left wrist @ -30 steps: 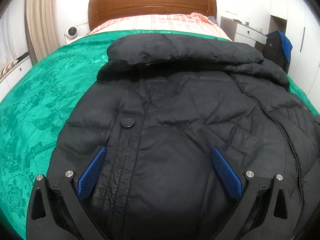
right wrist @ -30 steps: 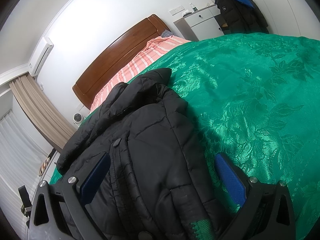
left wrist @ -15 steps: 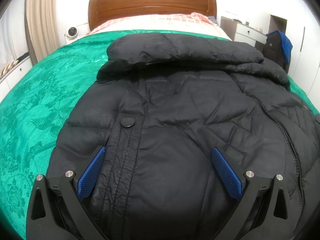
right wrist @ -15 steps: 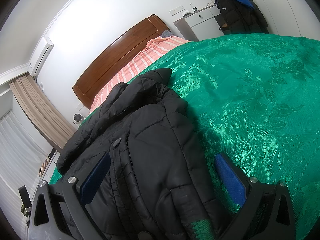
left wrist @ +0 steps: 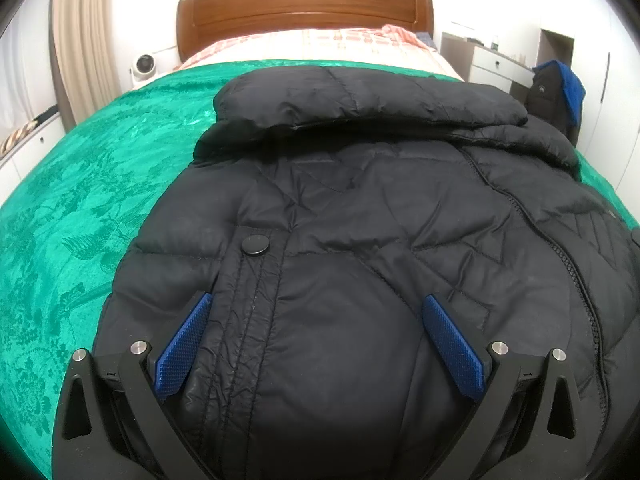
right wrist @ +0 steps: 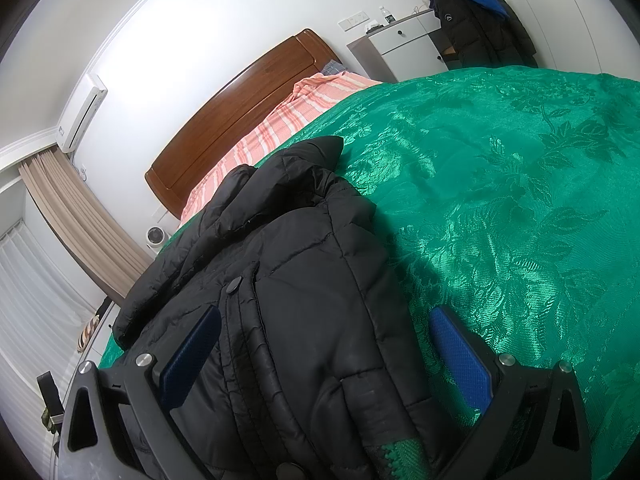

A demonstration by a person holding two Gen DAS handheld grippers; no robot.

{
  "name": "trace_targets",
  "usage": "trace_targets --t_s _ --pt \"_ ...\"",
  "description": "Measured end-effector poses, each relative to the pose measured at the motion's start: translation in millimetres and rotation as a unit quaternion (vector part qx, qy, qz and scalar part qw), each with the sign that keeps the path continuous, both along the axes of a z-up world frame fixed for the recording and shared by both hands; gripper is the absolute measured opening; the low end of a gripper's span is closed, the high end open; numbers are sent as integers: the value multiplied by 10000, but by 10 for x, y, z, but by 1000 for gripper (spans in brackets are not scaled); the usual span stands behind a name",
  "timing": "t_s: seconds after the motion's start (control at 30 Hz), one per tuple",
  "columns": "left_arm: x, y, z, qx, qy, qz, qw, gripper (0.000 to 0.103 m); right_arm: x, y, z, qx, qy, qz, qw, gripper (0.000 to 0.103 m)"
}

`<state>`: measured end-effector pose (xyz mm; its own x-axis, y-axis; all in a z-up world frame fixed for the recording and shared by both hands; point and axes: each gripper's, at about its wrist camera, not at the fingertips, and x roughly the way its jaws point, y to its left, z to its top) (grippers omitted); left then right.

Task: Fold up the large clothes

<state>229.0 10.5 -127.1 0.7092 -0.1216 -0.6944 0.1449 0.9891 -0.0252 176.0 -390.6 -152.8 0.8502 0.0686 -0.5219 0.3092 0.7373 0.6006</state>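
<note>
Hovering over a black jacket [left wrist: 360,208] spread on the green bedspread [left wrist: 80,208], I hold both tools spread wide, neither pinching anything. My left gripper [left wrist: 316,344] straddles the placket below a snap [left wrist: 255,245]; my right gripper [right wrist: 324,354] sits over the jacket's right edge, one finger above the padding, the other above bare bedspread. The jacket lies collar toward the headboard [left wrist: 304,12], zipper [left wrist: 560,248] running down its right side. I judge it puffy and soft: light for its bulk, springy, with a slick shell that may slide from the pads. A shallow pinch would catch only the shell, so I would bite deep on a stitched seam, the placket or the hem edge, where the layers bunch firm.
</note>
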Motion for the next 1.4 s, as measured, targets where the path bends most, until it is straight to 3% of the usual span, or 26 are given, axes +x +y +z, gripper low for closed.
trace_targets --t_s 1.4 --pt "10 46 -3 15 -14 3 10000 103 0 3 1 -3 4 -1 10000 103"
